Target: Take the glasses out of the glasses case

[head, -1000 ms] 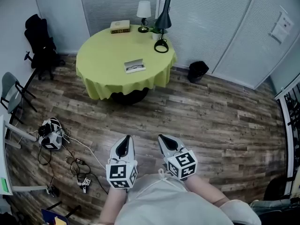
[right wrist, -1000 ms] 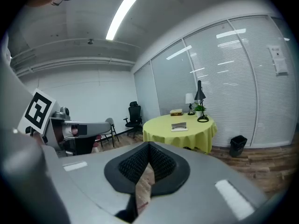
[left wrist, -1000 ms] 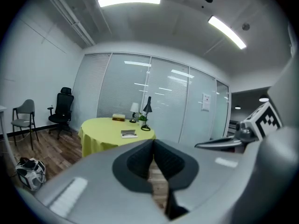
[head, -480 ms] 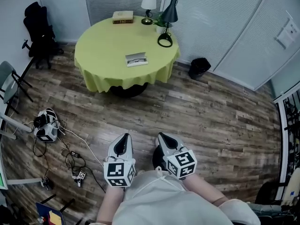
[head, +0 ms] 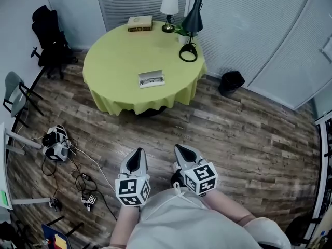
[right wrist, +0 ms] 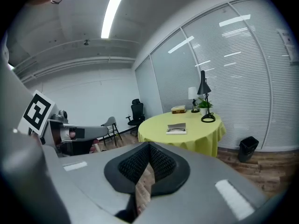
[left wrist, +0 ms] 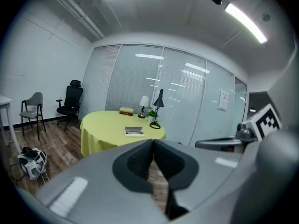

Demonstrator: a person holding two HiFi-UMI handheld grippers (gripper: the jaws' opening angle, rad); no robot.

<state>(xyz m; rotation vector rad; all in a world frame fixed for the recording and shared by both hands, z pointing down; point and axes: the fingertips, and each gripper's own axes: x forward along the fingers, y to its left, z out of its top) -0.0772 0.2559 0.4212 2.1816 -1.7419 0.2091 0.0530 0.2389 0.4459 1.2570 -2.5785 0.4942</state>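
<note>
The left gripper [head: 137,158] hangs over the wood floor [head: 249,134], its jaws pressed together with nothing between them. Ahead, the glasses case [head: 150,74] lies open on the round yellow table [head: 114,66] (glasses [head: 151,80] inside it), well apart from both grippers. The right gripper [head: 184,153], near the left one, is likewise closed and empty.

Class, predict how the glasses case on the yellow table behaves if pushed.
The glasses case lies flat and low, so it likely slides, not tips. It looks small, probably light. The tablecloth may bunch under it.
</note>
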